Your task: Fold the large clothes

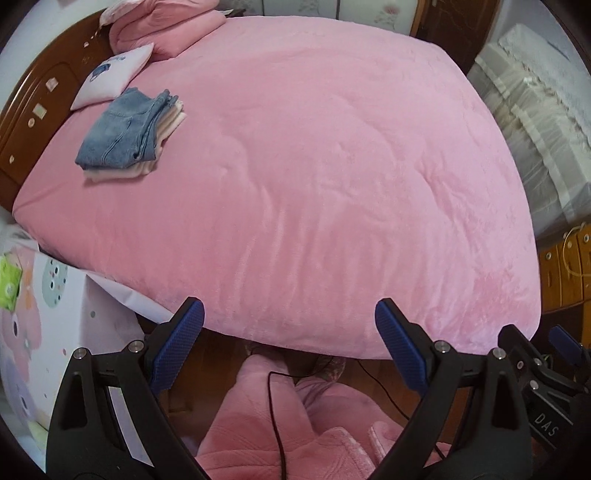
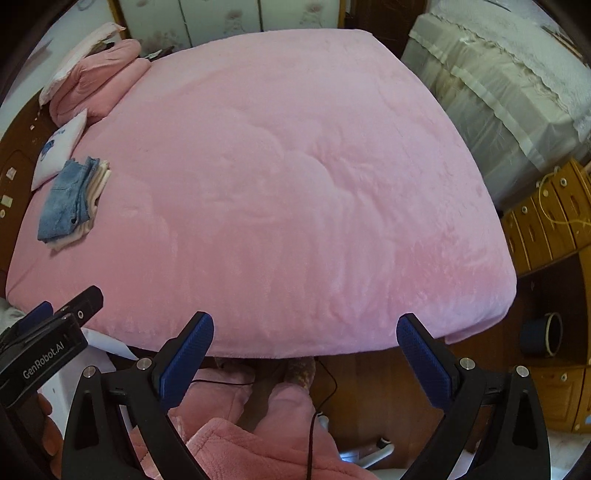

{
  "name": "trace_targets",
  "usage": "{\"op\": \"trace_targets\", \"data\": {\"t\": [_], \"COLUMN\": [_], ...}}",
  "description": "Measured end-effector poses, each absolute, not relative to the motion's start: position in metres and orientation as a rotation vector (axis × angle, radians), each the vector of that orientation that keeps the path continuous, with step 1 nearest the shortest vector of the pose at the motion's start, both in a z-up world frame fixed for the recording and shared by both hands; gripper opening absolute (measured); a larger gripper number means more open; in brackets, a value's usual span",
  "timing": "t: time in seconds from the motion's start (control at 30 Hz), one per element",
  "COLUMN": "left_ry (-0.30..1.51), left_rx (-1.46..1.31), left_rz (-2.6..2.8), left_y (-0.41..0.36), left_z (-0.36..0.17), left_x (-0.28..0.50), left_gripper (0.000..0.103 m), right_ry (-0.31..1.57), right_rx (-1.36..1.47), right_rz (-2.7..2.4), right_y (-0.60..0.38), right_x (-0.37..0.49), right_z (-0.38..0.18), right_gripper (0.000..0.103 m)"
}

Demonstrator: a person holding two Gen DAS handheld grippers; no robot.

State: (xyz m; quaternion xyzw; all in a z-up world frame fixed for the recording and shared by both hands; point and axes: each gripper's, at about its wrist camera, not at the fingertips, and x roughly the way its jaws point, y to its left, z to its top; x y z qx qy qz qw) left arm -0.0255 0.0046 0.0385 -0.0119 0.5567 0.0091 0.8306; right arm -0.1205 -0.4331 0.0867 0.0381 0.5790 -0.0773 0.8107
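A stack of folded clothes, blue jeans [image 1: 120, 129] on top of pale garments [image 1: 168, 122], lies at the far left of the pink bed [image 1: 314, 184]; the same stack [image 2: 68, 199] shows in the right wrist view on the bed [image 2: 277, 184]. My left gripper [image 1: 290, 328] hangs open over the bed's near edge, nothing between its blue pads. My right gripper [image 2: 304, 336] is open too, at the same edge, just right of the left one. No unfolded garment lies on the bed.
A small white cushion [image 1: 114, 75] and folded pink bedding [image 1: 166, 29] sit by the wooden headboard [image 1: 33, 110]. A covered mattress [image 2: 498, 85] and wooden drawers [image 2: 546, 214] stand to the right. A person's pink-clad legs [image 1: 266, 417] and a black cable [image 1: 275, 413] are below.
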Motion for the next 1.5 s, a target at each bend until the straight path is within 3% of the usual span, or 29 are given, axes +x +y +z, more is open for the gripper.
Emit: {"op": "trace_targets", "data": {"t": [0.53,0.67,1.5], "left_ry": [1.068,1.063,1.045], "left_rx": [0.010,0.039,0.032], "left_rz": [0.015,-0.005,-0.023], "left_y": [-0.015,-0.026,-0.039], "left_z": [0.073,0.076,0.082], "left_x": [-0.032,-0.029,-0.032], "left_gripper": [0.093,0.102,0.102], "right_ry": [1.086,1.087,1.112], "right_rx": [0.024,0.017,0.074], "right_rz": [-0.066,-0.067,-0.082], "right_y": [-0.414,-0.412,-0.444], "right_x": [-0.112,-0.107,-0.097], "right_z": [0.141,0.152,0.161], "right_gripper": [0.103,0.103,0.103]}}
